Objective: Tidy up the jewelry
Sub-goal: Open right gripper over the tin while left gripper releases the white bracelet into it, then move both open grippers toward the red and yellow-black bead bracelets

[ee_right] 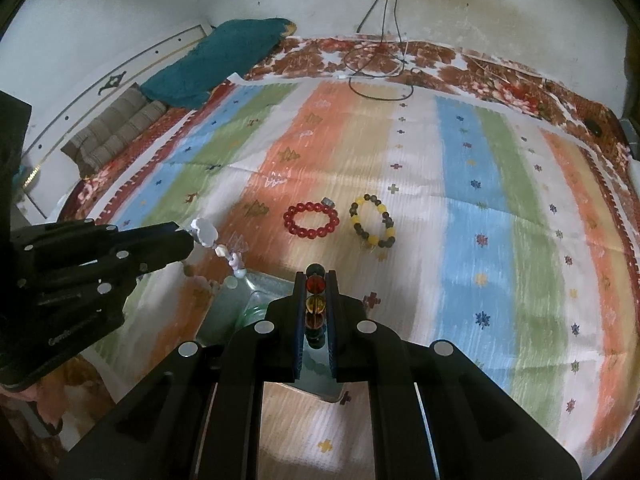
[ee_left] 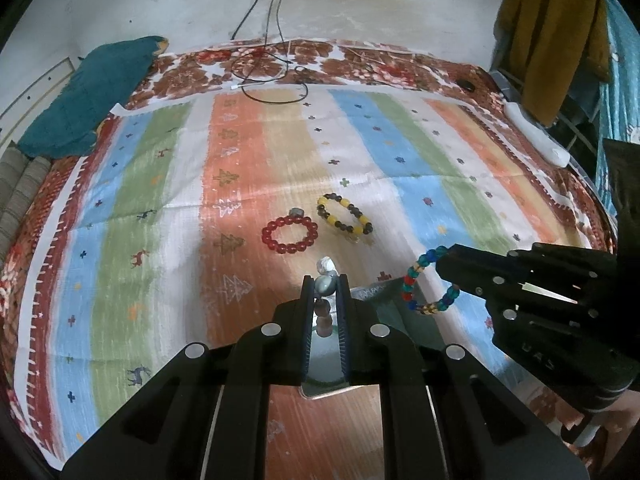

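My left gripper (ee_left: pixel 325 280) is shut on a pale white and grey bead bracelet (ee_left: pixel 325 285); in the right wrist view it (ee_right: pixel 188 236) holds that bracelet (ee_right: pixel 208 236) above a clear glass tray (ee_right: pixel 256 292). My right gripper (ee_right: pixel 315 276) is shut on a multicoloured bead bracelet (ee_right: pixel 315 284); in the left wrist view it (ee_left: pixel 440 268) holds that bracelet (ee_left: pixel 420 284) over the tray (ee_left: pixel 384 304). A red bead bracelet (ee_left: pixel 290 231) (ee_right: pixel 311 220) and a yellow and dark bead bracelet (ee_left: pixel 345 214) (ee_right: pixel 372 221) lie side by side on the striped cloth (ee_left: pixel 160 200).
The striped cloth covers a bed with a red floral sheet (ee_left: pixel 360 64). A teal pillow (ee_left: pixel 96 92) lies at the back left, black cables (ee_left: pixel 272 76) at the back middle, a white object (ee_left: pixel 536 136) at the right edge. A mustard garment (ee_left: pixel 556 32) hangs right.
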